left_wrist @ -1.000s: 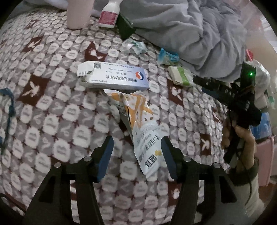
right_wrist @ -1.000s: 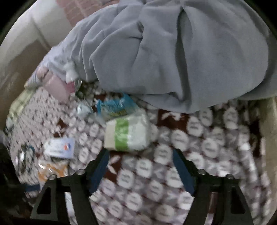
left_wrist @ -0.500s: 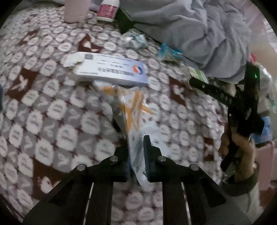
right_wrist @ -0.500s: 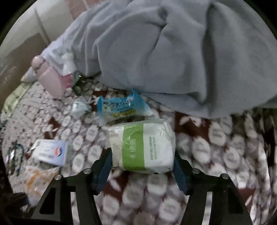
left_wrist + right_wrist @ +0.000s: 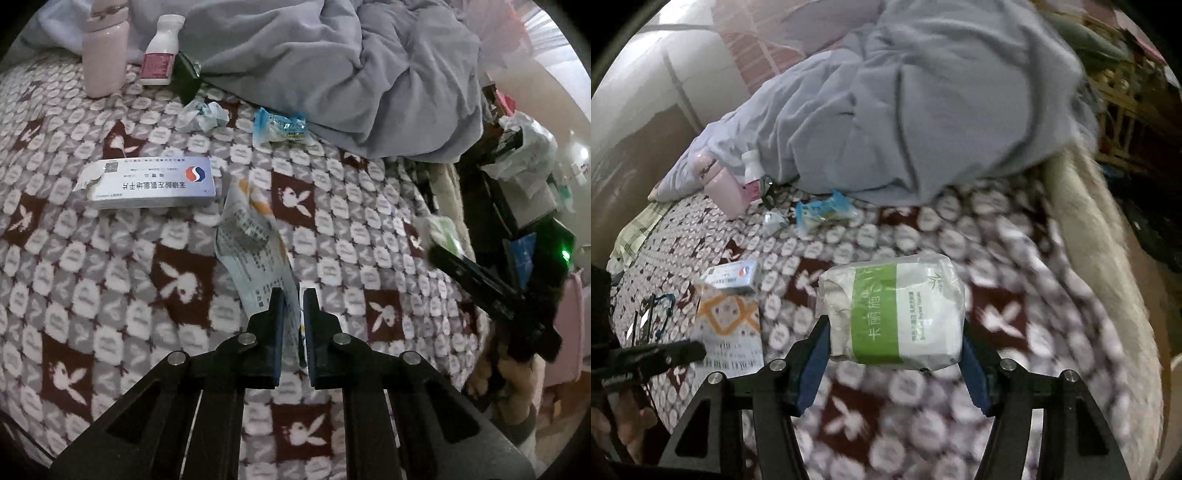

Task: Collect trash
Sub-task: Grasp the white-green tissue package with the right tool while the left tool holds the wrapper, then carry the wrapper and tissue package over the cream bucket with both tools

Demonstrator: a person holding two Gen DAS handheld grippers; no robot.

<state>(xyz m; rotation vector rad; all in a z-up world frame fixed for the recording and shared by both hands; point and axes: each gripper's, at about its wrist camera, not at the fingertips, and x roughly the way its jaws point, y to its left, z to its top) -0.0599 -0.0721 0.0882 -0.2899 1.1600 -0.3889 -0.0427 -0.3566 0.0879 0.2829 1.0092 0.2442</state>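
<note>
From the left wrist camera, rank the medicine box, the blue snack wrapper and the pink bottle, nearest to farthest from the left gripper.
From the left gripper:
1. medicine box, ahead and left.
2. blue snack wrapper, farther ahead, by the grey blanket.
3. pink bottle, far upper left.

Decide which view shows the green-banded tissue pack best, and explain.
The right wrist view: the tissue pack fills the centre, label readable, held between the right gripper pads. The left wrist view shows only a blurred pale-green corner beyond that gripper's finger.
</note>
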